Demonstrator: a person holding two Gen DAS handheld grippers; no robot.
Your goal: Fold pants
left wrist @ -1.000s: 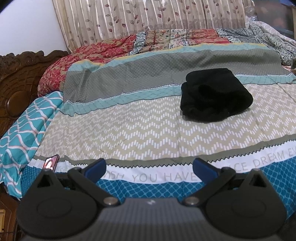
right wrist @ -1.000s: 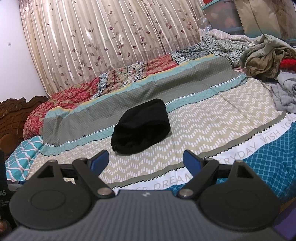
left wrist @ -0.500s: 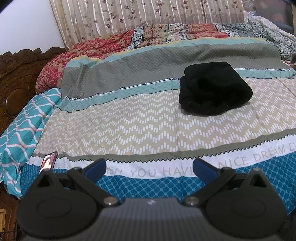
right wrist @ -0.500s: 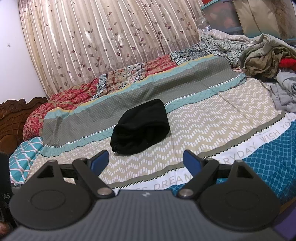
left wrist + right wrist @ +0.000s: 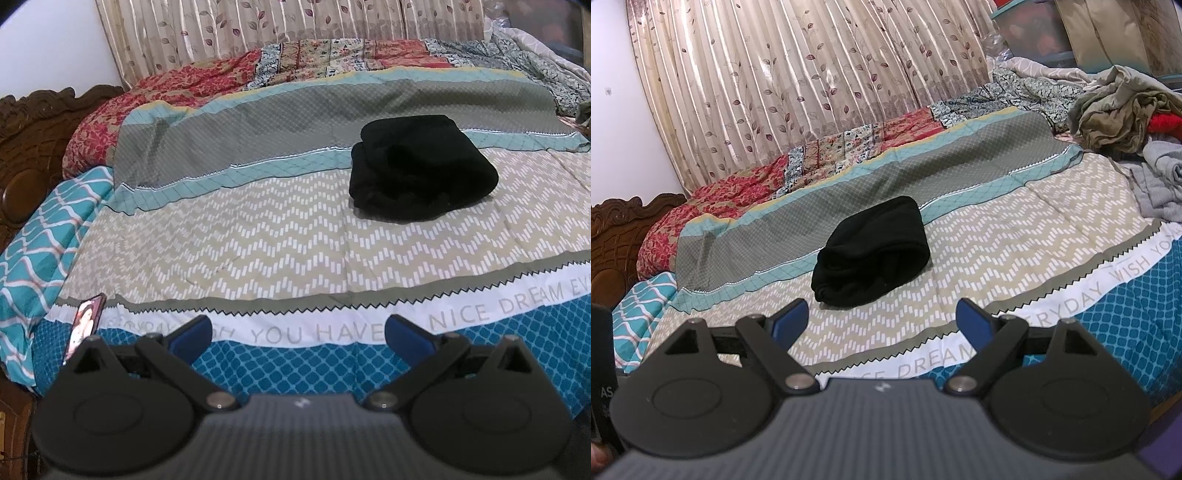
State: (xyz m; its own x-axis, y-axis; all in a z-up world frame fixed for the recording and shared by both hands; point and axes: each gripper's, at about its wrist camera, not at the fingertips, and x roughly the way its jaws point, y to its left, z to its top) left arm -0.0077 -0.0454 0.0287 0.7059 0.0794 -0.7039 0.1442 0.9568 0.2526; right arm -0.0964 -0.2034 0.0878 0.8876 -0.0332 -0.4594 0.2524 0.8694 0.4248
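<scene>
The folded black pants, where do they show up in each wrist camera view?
Left wrist: black pants lie right of center, upper half, on the bedspread.
Right wrist: black pants lie near center, just above the open fingers.
Shared landmark: the teal stripe running right behind the pants.
</scene>
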